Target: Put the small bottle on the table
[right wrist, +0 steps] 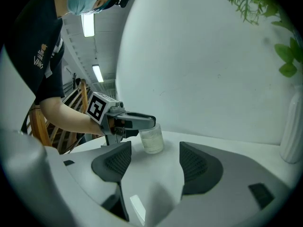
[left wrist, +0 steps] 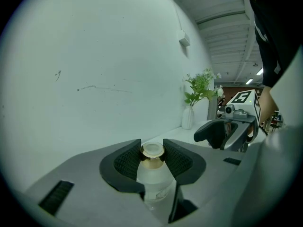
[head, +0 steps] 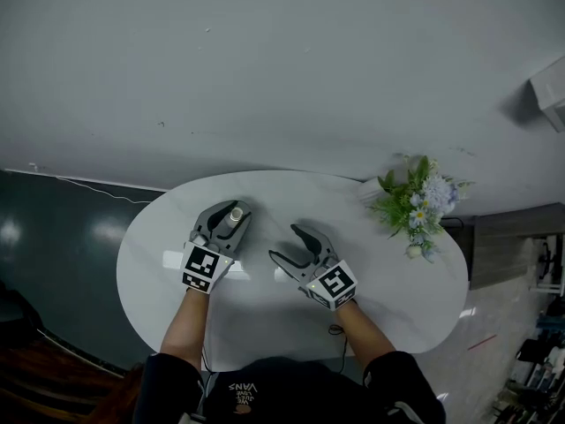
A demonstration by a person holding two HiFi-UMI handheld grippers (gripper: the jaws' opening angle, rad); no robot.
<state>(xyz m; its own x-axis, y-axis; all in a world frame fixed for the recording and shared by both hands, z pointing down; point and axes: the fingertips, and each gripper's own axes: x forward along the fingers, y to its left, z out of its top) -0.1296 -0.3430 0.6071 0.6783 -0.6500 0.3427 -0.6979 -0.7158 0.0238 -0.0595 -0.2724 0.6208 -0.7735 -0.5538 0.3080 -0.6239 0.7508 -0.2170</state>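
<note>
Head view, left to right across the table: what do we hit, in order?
left gripper, clamped on the small bottle → right gripper, jaws apart and empty → vase of flowers

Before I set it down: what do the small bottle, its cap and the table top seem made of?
Small bottle: frosted, translucent body, likely glass or plastic; cannot tell which. Cap: pale top over a shiny gold band, possibly metal-finished. Table: smooth glossy white, showing bright reflections; material underneath unclear.

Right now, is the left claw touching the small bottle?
Touching. In the left gripper view, both pads of the left claw clamp the small bottle at its neck.
</note>
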